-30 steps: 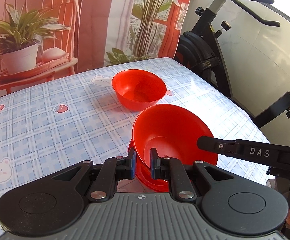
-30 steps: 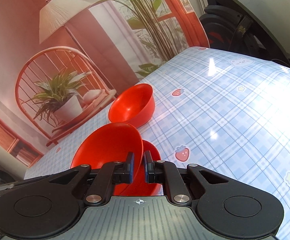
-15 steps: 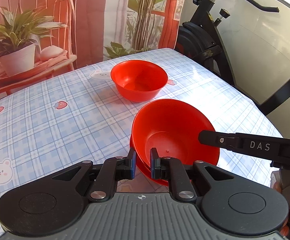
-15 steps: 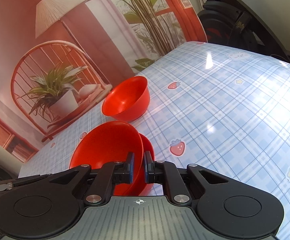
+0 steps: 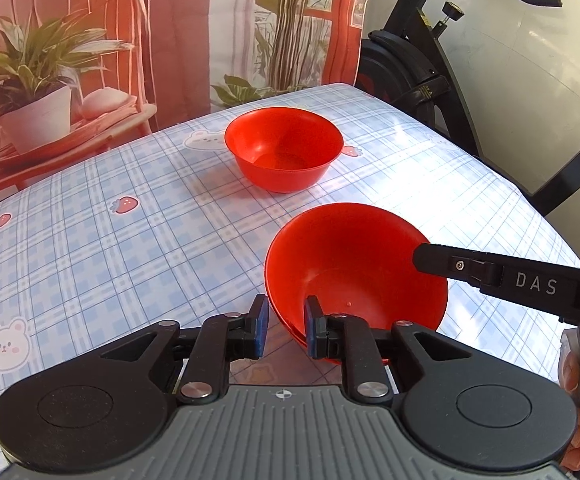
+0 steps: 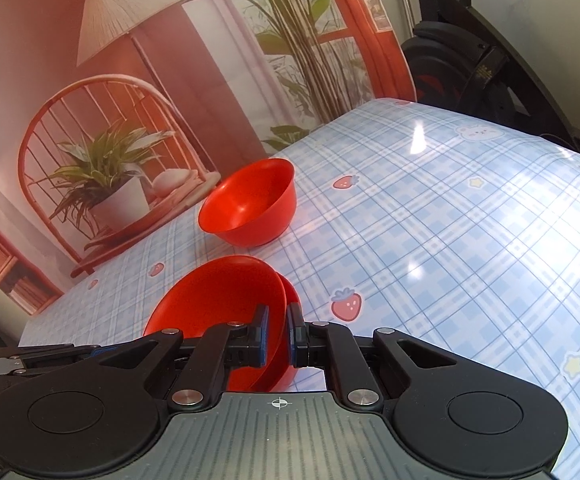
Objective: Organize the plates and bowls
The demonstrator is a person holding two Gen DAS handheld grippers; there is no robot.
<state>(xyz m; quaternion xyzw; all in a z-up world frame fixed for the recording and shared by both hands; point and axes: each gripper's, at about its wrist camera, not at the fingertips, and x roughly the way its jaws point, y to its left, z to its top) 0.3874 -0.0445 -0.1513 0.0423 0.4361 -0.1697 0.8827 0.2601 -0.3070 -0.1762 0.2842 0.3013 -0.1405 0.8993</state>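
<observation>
A red bowl (image 5: 353, 264) is held tilted just above the table, with a red plate under it showing only as a thin edge (image 6: 291, 294). My right gripper (image 6: 277, 334) is shut on the near rim of the red bowl (image 6: 218, 300). My left gripper (image 5: 282, 330) has its jaws parted a little around the bowl's opposite rim; the pads stand apart from the wall. A second red bowl (image 5: 284, 152) stands upright farther back on the table and also shows in the right wrist view (image 6: 250, 208).
The table carries a blue plaid cloth (image 5: 90, 240) with strawberry and bear prints. An exercise bike (image 5: 429, 64) stands beyond the table's right edge. A printed backdrop with a chair and plants (image 5: 70, 60) hangs behind the far edge.
My left gripper's jaws have opened a little off the bowl's rim. Both grippers and the near bowl have moved back from the far bowl, and the bowl has tilted less.
</observation>
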